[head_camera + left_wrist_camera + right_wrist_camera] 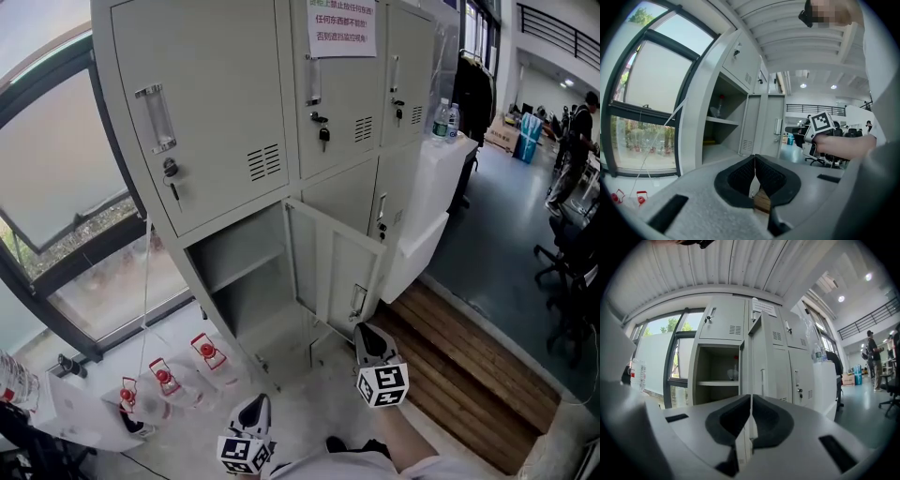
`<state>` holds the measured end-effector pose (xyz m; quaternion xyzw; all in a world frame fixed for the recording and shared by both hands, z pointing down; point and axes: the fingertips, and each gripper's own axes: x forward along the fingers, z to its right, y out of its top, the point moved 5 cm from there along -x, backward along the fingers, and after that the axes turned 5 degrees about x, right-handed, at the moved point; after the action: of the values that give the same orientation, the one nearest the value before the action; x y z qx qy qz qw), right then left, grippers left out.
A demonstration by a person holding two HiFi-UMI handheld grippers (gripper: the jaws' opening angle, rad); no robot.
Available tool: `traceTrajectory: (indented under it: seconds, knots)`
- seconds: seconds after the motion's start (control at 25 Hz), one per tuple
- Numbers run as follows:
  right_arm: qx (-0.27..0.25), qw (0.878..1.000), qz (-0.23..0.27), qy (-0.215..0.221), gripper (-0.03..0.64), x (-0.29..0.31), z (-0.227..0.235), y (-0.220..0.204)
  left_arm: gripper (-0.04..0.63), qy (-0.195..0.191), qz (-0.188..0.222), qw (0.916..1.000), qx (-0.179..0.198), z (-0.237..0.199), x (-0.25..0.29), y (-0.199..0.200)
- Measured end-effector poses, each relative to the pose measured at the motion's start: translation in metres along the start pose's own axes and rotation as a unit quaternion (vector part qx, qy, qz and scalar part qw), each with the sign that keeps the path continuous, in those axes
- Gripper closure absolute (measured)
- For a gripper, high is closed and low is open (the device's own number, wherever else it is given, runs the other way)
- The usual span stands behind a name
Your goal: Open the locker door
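The grey locker bank point(216, 112) has its lower left door point(333, 267) swung wide, baring an inner shelf point(239, 267). My right gripper point(361, 328) is at the free edge of that door, just below its handle point(358, 300). In the right gripper view the door point(757, 357) stands edge-on, rising straight out of the right gripper point(750, 416), which is shut on that thin edge. My left gripper point(251, 417) hangs lower and nearer to me, apart from the locker. Its pads point(754, 171) meet with nothing between them, and it faces the open compartment point(722, 126).
A white cabinet point(441, 187) carrying water bottles point(445, 117) stands right of the lockers. Red-capped containers point(164, 375) lie on the floor by the window point(56, 187). A wooden platform point(469, 375) runs on the right. Office chairs point(572, 272) and a person point(572, 150) are farther off.
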<state>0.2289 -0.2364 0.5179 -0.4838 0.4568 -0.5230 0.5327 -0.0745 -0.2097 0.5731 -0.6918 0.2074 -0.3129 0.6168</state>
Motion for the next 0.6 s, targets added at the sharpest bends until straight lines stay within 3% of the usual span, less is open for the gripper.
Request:
traceTrajectory:
  seconds: [0.6]
  knots:
    - [0.014,0.990,-0.024,0.137,0.597,-0.006,-0.096,-0.017,0.584,0.086,0.023,0.9956,0.027,-0.040,-0.037,0.015]
